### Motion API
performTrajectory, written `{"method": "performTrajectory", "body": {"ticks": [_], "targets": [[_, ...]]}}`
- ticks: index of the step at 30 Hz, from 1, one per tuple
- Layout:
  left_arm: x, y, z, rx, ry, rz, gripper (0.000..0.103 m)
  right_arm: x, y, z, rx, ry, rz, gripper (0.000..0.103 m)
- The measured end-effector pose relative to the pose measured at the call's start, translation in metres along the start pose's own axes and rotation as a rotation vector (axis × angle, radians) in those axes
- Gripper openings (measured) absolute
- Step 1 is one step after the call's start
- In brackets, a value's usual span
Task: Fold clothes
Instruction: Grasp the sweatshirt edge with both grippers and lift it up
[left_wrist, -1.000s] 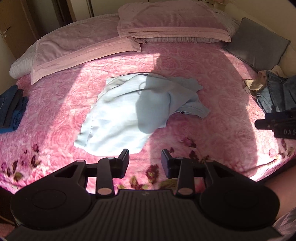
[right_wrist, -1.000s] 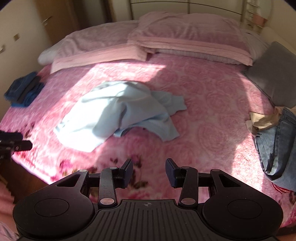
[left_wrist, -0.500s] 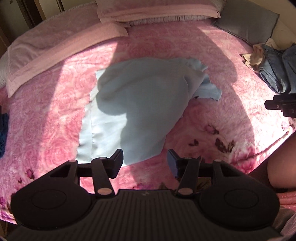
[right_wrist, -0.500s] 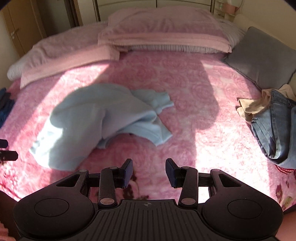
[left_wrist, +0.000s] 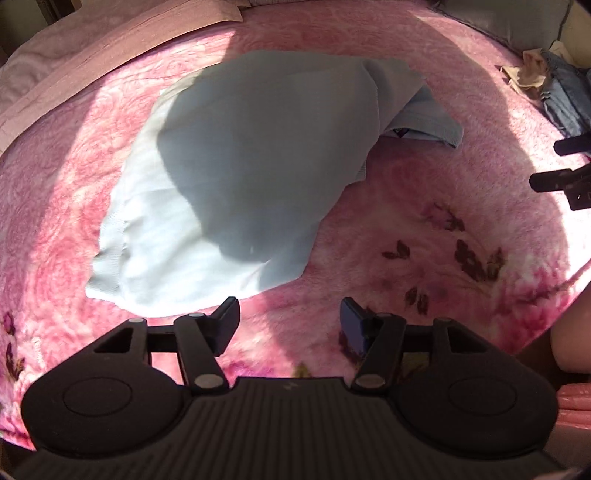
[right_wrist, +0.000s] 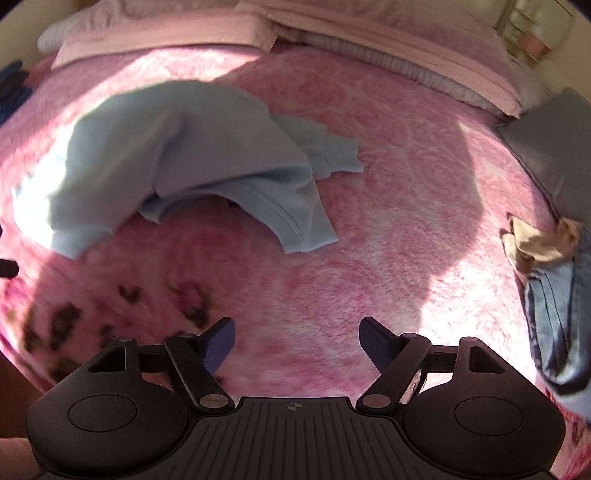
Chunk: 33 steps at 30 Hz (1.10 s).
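Note:
A crumpled light blue garment (left_wrist: 236, 177) lies on the pink floral bedspread (left_wrist: 443, 206); it also shows in the right wrist view (right_wrist: 192, 158), with a hemmed sleeve or edge (right_wrist: 295, 225) sticking out toward me. My left gripper (left_wrist: 290, 321) is open and empty, just above the bedspread at the garment's near edge. My right gripper (right_wrist: 297, 345) is open and empty, hovering over bare bedspread below and right of the garment. The right gripper's fingers (left_wrist: 565, 170) show at the right edge of the left wrist view.
Pink pillows (right_wrist: 369, 33) lie along the head of the bed. A grey cushion (right_wrist: 554, 147) sits at the right. Folded jeans (right_wrist: 557, 325) and a beige item (right_wrist: 535, 243) lie at the right edge. Dark blue clothes (right_wrist: 11, 88) lie far left.
Both grippers have moved forward and down toward the bed, so the blue garment looks larger. Both pairs of jaws have opened wider.

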<state>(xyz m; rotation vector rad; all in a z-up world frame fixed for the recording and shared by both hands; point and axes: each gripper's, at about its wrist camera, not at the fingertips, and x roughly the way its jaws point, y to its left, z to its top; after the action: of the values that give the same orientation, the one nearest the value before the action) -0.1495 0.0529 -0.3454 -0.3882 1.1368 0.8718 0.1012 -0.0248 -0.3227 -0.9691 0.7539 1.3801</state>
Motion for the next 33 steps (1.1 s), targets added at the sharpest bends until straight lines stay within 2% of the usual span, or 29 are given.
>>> {"method": "performTrajectory", "body": {"ticks": [7,9,10,12,13,15,18,23,26,28,31,33], "targets": [[0.057,-0.03,-0.007,0.052,-0.038,0.114,0.055,0.047,-0.035,-0.02,-0.085,0.032,-0.026,0.077],[0.073,-0.032,-0.009,0.103,-0.044,0.158,0.039,0.056,-0.041,-0.022,-0.095,0.048,-0.037,0.077],[0.076,-0.03,-0.01,0.109,-0.053,0.152,0.036,0.059,-0.044,-0.024,-0.1,0.053,-0.04,0.077],[0.077,-0.024,-0.011,0.095,-0.076,0.122,0.009,0.063,-0.046,-0.026,-0.11,0.055,-0.043,0.077],[0.076,-0.022,-0.012,0.106,-0.082,0.129,0.005,0.065,-0.048,-0.024,-0.114,0.055,-0.041,0.077],[0.069,-0.013,-0.012,0.125,-0.099,0.167,0.004,0.066,-0.047,-0.022,-0.125,0.048,-0.033,0.077],[0.04,0.023,-0.005,0.042,-0.162,0.228,0.004,0.064,-0.042,-0.016,-0.153,0.021,-0.016,0.077],[-0.02,0.111,0.02,-0.045,-0.297,0.403,0.004,0.057,-0.031,0.0,-0.214,-0.048,0.002,0.077],[-0.023,0.153,0.026,-0.061,-0.289,0.485,0.004,0.059,-0.021,0.011,-0.261,-0.087,0.025,0.077],[-0.01,0.166,0.022,-0.047,-0.238,0.495,0.004,0.066,-0.011,0.013,-0.309,-0.088,0.037,0.077],[0.012,0.155,-0.005,-0.012,-0.176,0.443,0.006,0.078,0.003,0.01,-0.394,-0.074,0.042,0.077],[0.018,0.134,-0.024,0.031,-0.159,0.407,0.022,0.081,0.007,0.006,-0.434,-0.065,0.044,0.077]]}}
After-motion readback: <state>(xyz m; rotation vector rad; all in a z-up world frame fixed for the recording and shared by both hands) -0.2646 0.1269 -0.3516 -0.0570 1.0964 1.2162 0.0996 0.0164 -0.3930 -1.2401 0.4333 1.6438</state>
